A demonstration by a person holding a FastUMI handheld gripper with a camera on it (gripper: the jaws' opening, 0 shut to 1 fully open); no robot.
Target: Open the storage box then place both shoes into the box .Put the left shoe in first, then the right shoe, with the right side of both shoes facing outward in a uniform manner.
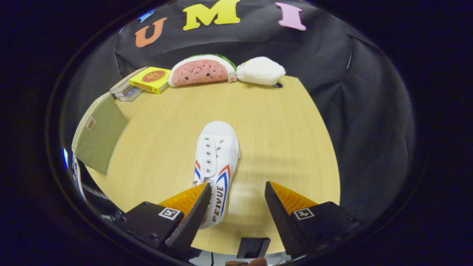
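The gripper [238, 192] hangs with its jaws released, fingers spread wide and pressing nothing. A white shoe [216, 162] lies mid-desk [281, 129], its heel by the left finger. The storage box [99, 138] sits at the desk's left edge; a watermelon plush [201, 70] rests along the far edge.

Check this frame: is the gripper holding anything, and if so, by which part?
Nothing is held. The gripper is open, its fingers spread above the table. The white shoe lies there with its heel end by the left finger, not clamped.
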